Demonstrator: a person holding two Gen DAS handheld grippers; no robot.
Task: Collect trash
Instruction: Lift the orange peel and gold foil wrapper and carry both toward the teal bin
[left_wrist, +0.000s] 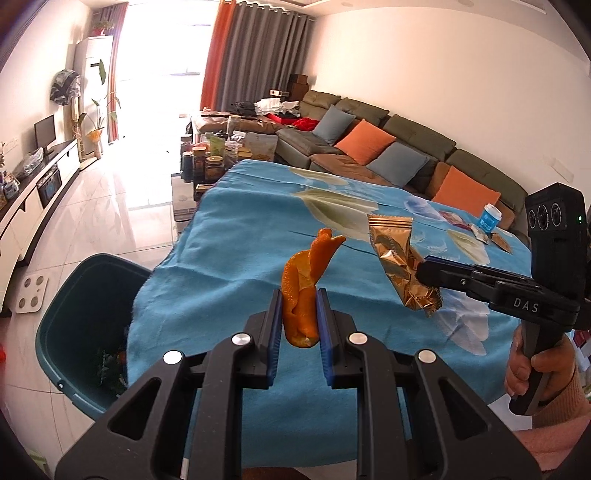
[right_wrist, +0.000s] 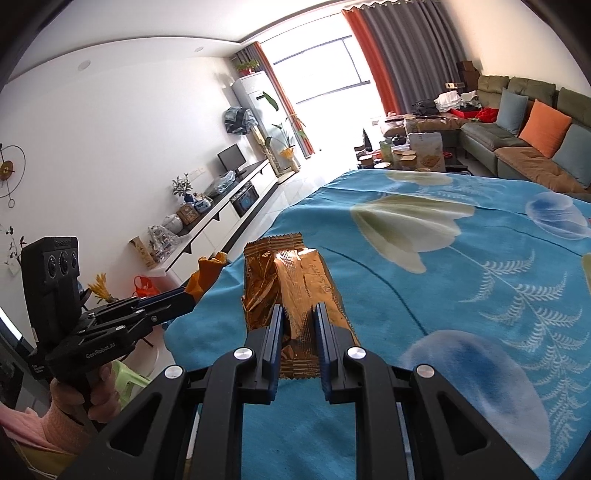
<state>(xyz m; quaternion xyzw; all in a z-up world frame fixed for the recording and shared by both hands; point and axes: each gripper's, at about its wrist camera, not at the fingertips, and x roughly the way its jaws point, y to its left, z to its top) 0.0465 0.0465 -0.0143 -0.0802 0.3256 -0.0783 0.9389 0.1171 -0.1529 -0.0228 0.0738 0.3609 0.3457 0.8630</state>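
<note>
I read "DAS" on the right gripper (left_wrist: 424, 271) and "GenRobot.AI" on the left gripper (right_wrist: 188, 295). Left jaws clench an orange peel (left_wrist: 301, 288); right jaws clench a gold foil wrapper (right_wrist: 295, 291). Both are held above the blue floral tablecloth (left_wrist: 229, 236), near its left edge. A teal bin (left_wrist: 81, 317) stands below that edge. A blue cup (left_wrist: 490, 218) and small packets (left_wrist: 480, 233) sit at the far right corner.

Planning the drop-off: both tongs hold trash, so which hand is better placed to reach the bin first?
Left, probably. Its tongs hold the peel near the table edge beside the bin; the right tongs with the wrapper sit farther away.
</note>
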